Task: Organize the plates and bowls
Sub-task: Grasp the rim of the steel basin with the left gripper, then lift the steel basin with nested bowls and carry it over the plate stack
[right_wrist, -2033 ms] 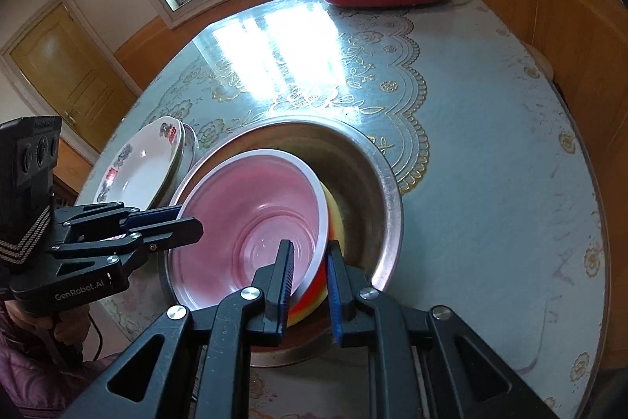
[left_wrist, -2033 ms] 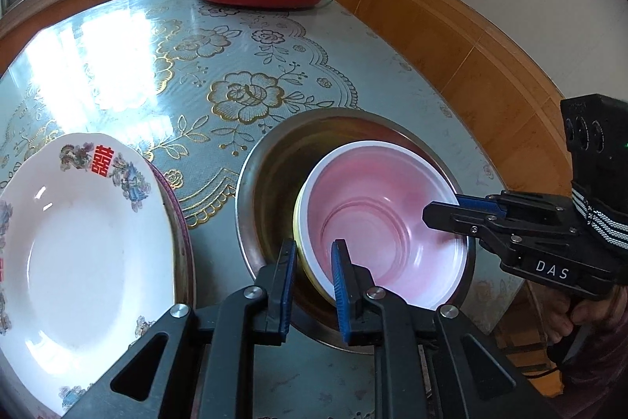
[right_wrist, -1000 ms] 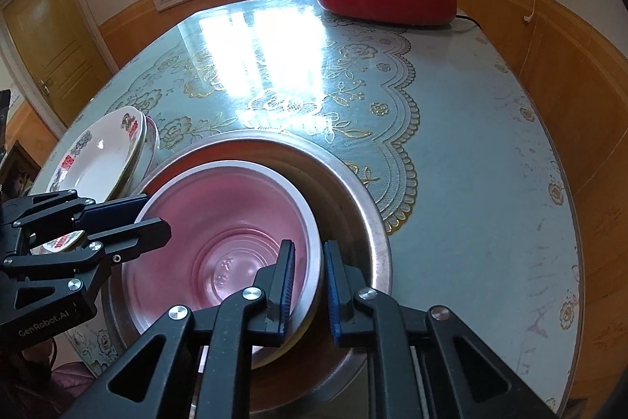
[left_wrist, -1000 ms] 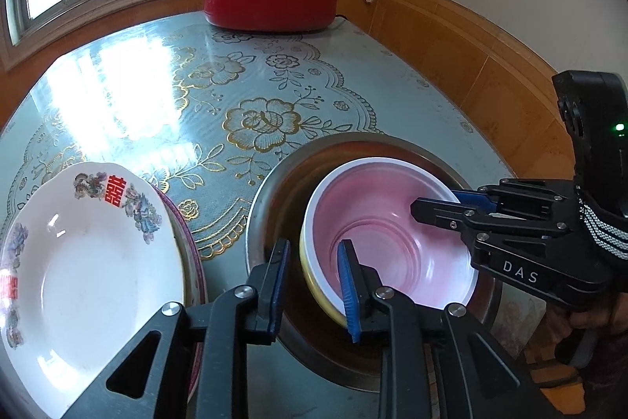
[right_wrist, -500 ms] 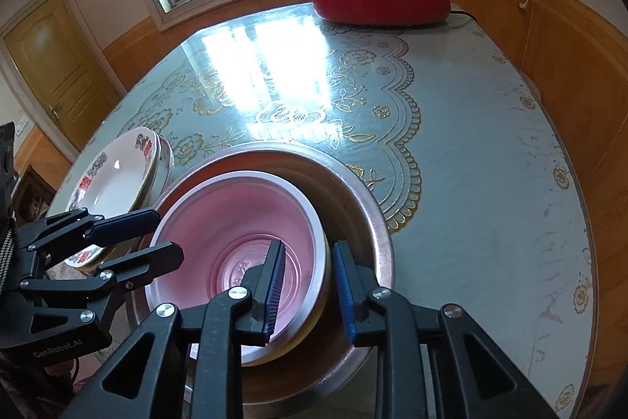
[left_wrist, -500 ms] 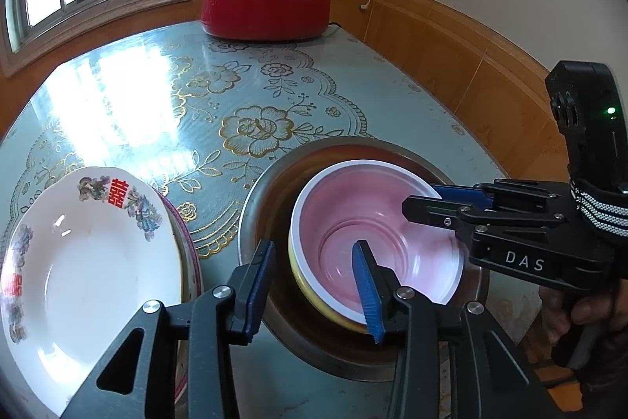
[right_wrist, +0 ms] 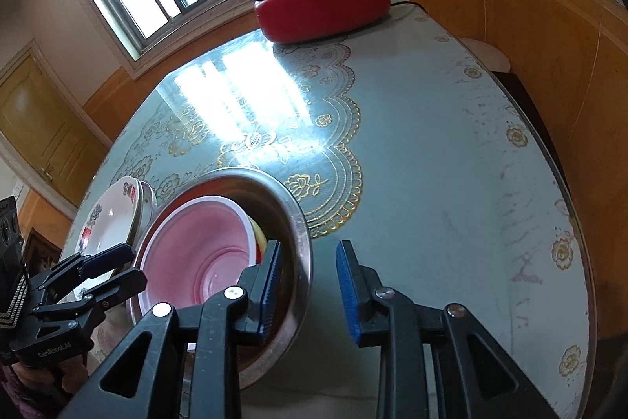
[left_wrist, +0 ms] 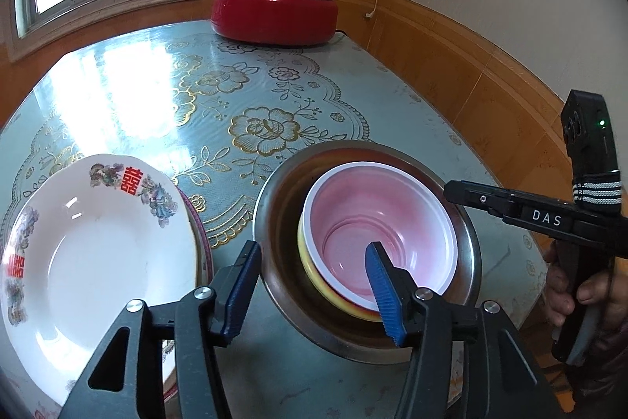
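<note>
Pink bowl (left_wrist: 382, 222) nested in steel basin (left_wrist: 469, 242); left gripper (left_wrist: 314, 295) jaws opening astride near rims, right gripper (right_wrist: 308, 291) jaws released.

On the table (left_wrist: 353, 97), the nested bowls (left_wrist: 376, 230) sit inside the metal basin (left_wrist: 274, 207) near its 6 o'clock edge. The stacked plates (left_wrist: 90, 254) lie just beside the basin at 9 o'clock. The lidded pot (left_wrist: 274, 6) stands at 12 o'clock, well apart.

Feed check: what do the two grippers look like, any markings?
Both are black, angular two-finger frames with ribbed blue fingers. The right gripper reads "DAS", with a striped black-and-white band and a green light; the left gripper reads "GenRobot.AI".
</note>
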`<state>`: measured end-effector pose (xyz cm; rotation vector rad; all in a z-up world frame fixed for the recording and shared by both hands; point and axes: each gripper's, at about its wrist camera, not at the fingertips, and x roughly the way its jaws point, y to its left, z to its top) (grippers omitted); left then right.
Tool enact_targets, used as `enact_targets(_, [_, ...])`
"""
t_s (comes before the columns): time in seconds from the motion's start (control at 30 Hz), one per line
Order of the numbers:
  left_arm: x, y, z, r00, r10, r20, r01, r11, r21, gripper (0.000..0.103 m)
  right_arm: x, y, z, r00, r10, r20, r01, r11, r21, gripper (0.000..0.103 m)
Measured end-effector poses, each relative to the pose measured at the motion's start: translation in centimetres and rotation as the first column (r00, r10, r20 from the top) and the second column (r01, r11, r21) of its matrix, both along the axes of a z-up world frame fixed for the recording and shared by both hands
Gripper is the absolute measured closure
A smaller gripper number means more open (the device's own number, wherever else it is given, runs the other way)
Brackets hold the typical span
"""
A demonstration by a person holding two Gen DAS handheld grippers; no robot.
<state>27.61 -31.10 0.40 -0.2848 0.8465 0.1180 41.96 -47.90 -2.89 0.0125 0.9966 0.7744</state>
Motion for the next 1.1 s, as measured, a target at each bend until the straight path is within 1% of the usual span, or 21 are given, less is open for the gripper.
enact_targets(0.07, [-0.6,0.5,0.0,1.0,0.005,0.006,-0.005,1.0,-0.024,0.047,0.1,-0.1,-0.4,1.0,0.0,-0.02,0.001,1.0,0.004,0.075])
enact_targets(0.23, [-2.1,1.3,-0.4,1.0,0.014,-0.005,-0.014,0.999,-0.049,0.049,0.1,0.2,-0.7,0.999,0.01,-0.032,-0.01,1.0,0.001,0.075])
enact_targets(0.3, [-2.6,1.2,-0.7,1.0,0.005,-0.014,-0.006,0.998,-0.06,0.053,0.1,0.4,-0.9,0.999,0.017,-0.033,-0.018,1.0,-0.007,0.075])
enact_targets(0.37, [-2.8,0.8,-1.0,1.0,-0.012,-0.023,0.011,0.998,-0.06,0.063,0.0,0.8,-1.2,0.999,0.024,-0.025,-0.024,0.999,-0.026,0.075])
enact_targets(0.4, [-2.9,0.6,-1.1,0.999,-0.021,-0.029,0.019,0.998,-0.061,0.065,-0.1,1.0,-1.3,1.0,0.025,-0.018,-0.026,0.999,-0.043,0.075])
enact_targets(0.43, [-2.9,0.5,-1.2,0.999,-0.03,-0.029,0.027,0.997,-0.07,0.065,-0.2,1.2,-1.5,1.0,0.025,-0.006,-0.025,0.998,-0.063,0.079])
enact_targets(0.47, [-2.8,0.3,-1.3,0.999,-0.037,-0.03,0.035,0.996,-0.077,0.066,-0.4,1.2,-1.5,1.0,0.03,0.006,-0.029,0.998,-0.061,0.081])
enact_targets(0.5, [-2.8,0.1,-1.4,0.999,-0.043,-0.03,0.041,0.996,-0.08,0.066,-0.5,1.3,-1.4,0.999,0.034,0.017,-0.033,0.998,-0.057,0.088])
enact_targets(0.53, [-2.7,0.0,-1.4,0.998,-0.048,-0.029,0.046,0.995,-0.084,0.066,-0.6,1.4,-1.3,0.999,0.037,0.033,-0.035,0.997,-0.063,0.092])
enact_targets(0.6, [-2.3,-0.3,-1.5,0.998,-0.06,-0.031,0.057,0.995,-0.077,0.066,-0.6,1.5,-1.3,0.998,0.029,0.051,-0.026,0.997,-0.074,0.092])
enact_targets(0.67, [-1.5,-0.6,-1.7,0.997,-0.064,-0.04,0.062,0.997,-0.056,0.069,-0.4,1.4,-1.3,0.999,0.025,0.042,-0.022,0.998,-0.065,0.092])
enact_targets(0.77, [-0.1,-1.0,-1.9,0.997,-0.074,-0.036,0.073,0.996,-0.046,0.069,0.3,1.1,-1.3,0.998,-0.01,0.059,0.014,0.997,-0.076,0.091])
enact_targets(0.93, [2.1,-1.4,-1.9,0.996,-0.088,-0.03,0.086,0.994,-0.067,0.07,2.1,0.2,-1.4,0.996,-0.073,0.056,0.078,0.993,-0.088,0.09])
enact_targets(1.03, [2.9,-1.8,-1.8,0.995,-0.096,-0.032,0.094,0.994,-0.061,0.071,3.0,-0.4,-1.7,0.994,-0.105,0.038,0.108,0.991,-0.085,0.087])
enact_targets(1.07, [3.0,-1.7,-1.8,0.995,-0.098,-0.035,0.096,0.993,-0.067,0.071,3.0,-0.5,-1.8,0.994,-0.105,0.037,0.108,0.991,-0.085,0.086])
enact_targets(1.1, [3.0,-1.5,-1.8,0.994,-0.1,-0.037,0.096,0.992,-0.086,0.071,3.0,-0.5,-1.8,0.994,-0.103,0.035,0.106,0.991,-0.087,0.083])
